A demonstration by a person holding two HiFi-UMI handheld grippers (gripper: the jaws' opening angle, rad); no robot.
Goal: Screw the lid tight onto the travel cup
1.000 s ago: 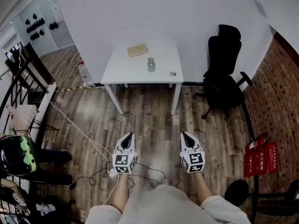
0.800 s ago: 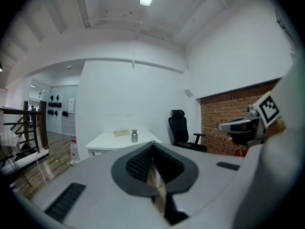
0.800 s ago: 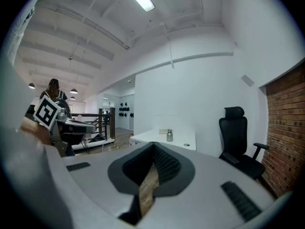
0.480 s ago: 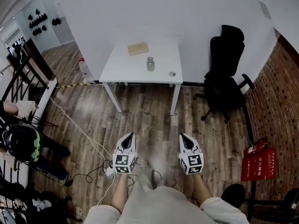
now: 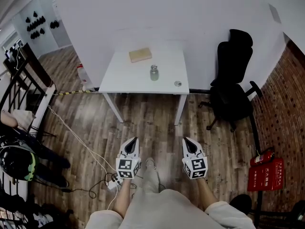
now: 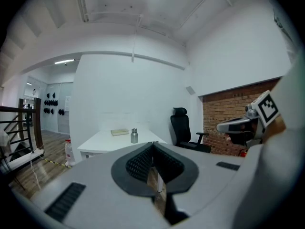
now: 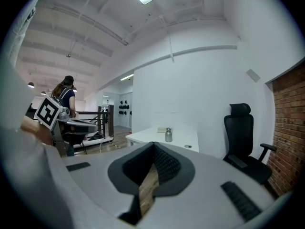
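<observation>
A small steel travel cup (image 5: 154, 73) stands upright near the middle of a white table (image 5: 124, 73) against the far wall. A small round lid (image 5: 177, 84) lies on the table to the cup's right. My left gripper (image 5: 133, 139) and right gripper (image 5: 185, 140) hang side by side over the wooden floor, well short of the table, both shut with nothing in them. In the left gripper view the cup (image 6: 134, 136) shows far ahead above the closed jaws. The right gripper view shows the cup (image 7: 168, 135) and the lid (image 7: 188, 146) on the table.
A flat tan block (image 5: 140, 55) lies at the table's back left. A black office chair (image 5: 234, 85) stands to the right of the table, and a red fire extinguisher (image 5: 263, 157) by the brick wall. Cables (image 5: 88, 149) trail over the floor on the left, near a railing (image 5: 21, 80).
The table and chair have shifted slightly in the head view as I step forward. Both grippers keep their places side by side, still shut.
</observation>
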